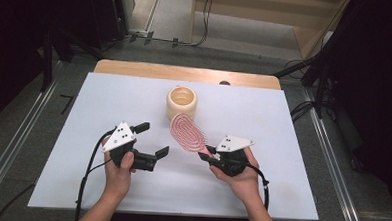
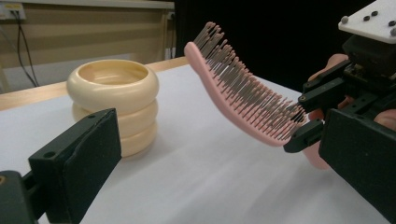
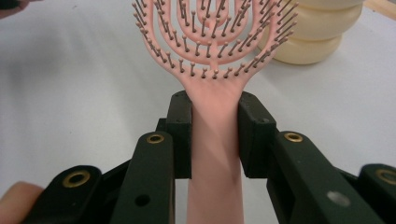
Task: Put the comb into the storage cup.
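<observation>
R gripper (image 3: 215,135) is clamping pink plastic vented hairbrush (image 1: 185,131) handle; L gripper (image 1: 152,138) jaws are gaping apart, holding nothing, near cream ribbed cup (image 1: 181,103).

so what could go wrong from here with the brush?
1. The right gripper pinches the pink hairbrush only at its narrow handle, with the head sticking far out and lifted off the table; it may pivot or slip in the pads.
2. The brush head hangs close beside the cream ribbed pot; a swing that way could knock it.
3. The left gripper stands open near the brush head; moving in could snag the bristles.
</observation>
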`<state>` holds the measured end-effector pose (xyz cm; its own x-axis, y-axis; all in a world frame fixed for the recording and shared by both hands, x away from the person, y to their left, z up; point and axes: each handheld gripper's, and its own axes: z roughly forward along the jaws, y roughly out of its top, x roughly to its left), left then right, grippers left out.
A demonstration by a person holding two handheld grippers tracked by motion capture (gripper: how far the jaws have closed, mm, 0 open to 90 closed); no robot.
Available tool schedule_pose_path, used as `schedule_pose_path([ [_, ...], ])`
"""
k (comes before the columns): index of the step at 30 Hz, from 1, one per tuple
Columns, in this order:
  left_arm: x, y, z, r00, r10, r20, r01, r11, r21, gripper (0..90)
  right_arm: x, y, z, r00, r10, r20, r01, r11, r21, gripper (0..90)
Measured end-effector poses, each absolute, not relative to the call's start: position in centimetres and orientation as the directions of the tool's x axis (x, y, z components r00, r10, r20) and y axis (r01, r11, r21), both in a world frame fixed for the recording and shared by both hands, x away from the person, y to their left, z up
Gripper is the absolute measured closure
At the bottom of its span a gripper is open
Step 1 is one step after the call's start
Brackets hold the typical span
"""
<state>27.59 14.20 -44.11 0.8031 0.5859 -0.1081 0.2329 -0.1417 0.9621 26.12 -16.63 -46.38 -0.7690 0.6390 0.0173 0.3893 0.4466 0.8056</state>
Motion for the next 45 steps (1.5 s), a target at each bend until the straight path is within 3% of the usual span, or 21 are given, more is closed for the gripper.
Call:
schedule_pose_path([
  [22,28.9,11.5,-43.7,0.813,0.533,-0.234,0.33,-0.092,0.939,0.0,25.4,-15.2,-46.3,-0.763,0.646,-0.015,0.325,0.404,0.855,67.7],
  [31,29.0,10.8,-43.6,0.793,0.535,-0.29,0.383,-0.068,0.921,14.0,25.2,-15.2,-46.2,-0.76,0.649,-0.025,0.303,0.388,0.871,67.7],
  [45,29.2,9.6,-43.5,0.756,0.546,-0.361,0.452,-0.036,0.891,24.8,24.9,-14.1,-46.3,-0.767,0.64,-0.037,0.283,0.389,0.877,67.7],
])
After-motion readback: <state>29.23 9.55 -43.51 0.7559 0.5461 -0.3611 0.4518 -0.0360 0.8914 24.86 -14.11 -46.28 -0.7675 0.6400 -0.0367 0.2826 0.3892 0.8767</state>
